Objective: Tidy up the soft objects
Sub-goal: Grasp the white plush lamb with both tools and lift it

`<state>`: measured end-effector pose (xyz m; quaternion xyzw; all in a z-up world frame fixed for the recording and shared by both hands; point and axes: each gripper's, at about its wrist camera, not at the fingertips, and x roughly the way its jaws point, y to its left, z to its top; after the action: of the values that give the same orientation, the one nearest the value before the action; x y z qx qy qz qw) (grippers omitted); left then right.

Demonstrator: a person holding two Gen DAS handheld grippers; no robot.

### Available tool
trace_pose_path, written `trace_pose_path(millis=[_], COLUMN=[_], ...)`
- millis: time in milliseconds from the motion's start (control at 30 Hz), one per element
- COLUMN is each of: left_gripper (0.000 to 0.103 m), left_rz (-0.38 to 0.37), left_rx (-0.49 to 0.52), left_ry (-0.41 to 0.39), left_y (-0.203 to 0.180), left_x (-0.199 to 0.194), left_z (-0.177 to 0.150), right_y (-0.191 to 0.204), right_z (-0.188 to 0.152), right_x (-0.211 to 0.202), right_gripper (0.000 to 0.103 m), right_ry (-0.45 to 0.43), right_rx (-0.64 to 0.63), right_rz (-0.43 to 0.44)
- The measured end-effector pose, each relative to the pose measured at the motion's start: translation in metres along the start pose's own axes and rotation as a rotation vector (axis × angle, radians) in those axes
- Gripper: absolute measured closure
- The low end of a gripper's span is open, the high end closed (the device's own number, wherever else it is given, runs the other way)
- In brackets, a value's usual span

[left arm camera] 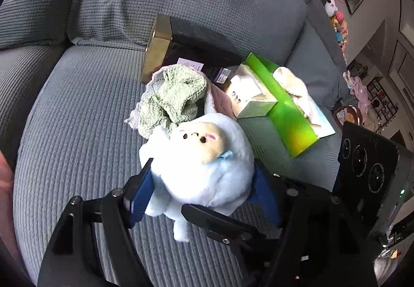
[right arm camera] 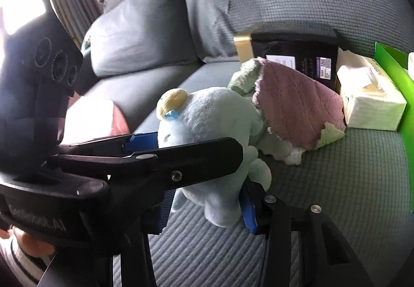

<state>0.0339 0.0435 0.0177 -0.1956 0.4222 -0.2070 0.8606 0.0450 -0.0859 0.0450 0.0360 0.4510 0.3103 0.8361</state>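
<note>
- Left wrist view: my left gripper (left arm camera: 199,193) pinches the pale blue plush toy (left arm camera: 199,160), blue pads against both flanks, to steady it.
- Behind the plush, the green cloth (left arm camera: 173,95) lies crumpled against the black box (left arm camera: 196,54).
- Right of the plush, the green box (left arm camera: 287,108) lies open, likely its destination.
- My right gripper (right arm camera: 204,209) clamps the plush's lower body, sharing the hold.
</note>
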Motion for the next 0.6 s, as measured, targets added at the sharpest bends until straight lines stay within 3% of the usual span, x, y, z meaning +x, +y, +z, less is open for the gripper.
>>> trace_pose_path(millis=[300,600], left_gripper=[0.032,0.032], left_rz=[0.047,0.069], left_rx=[0.047,0.157], left_ry=[-0.047,-0.047], left_y=[-0.026,-0.073], left_x=[-0.032,-0.029], left_z=[-0.007,-0.005], right_y=[0.025,0.015], right_z=[-0.001,-0.001], right_x=[-0.03,-0.068], right_gripper=[0.056,0.056], right_ry=[-0.054,-0.109], right_rx=[-0.055,-0.044], right_rz=[0.039,0.007])
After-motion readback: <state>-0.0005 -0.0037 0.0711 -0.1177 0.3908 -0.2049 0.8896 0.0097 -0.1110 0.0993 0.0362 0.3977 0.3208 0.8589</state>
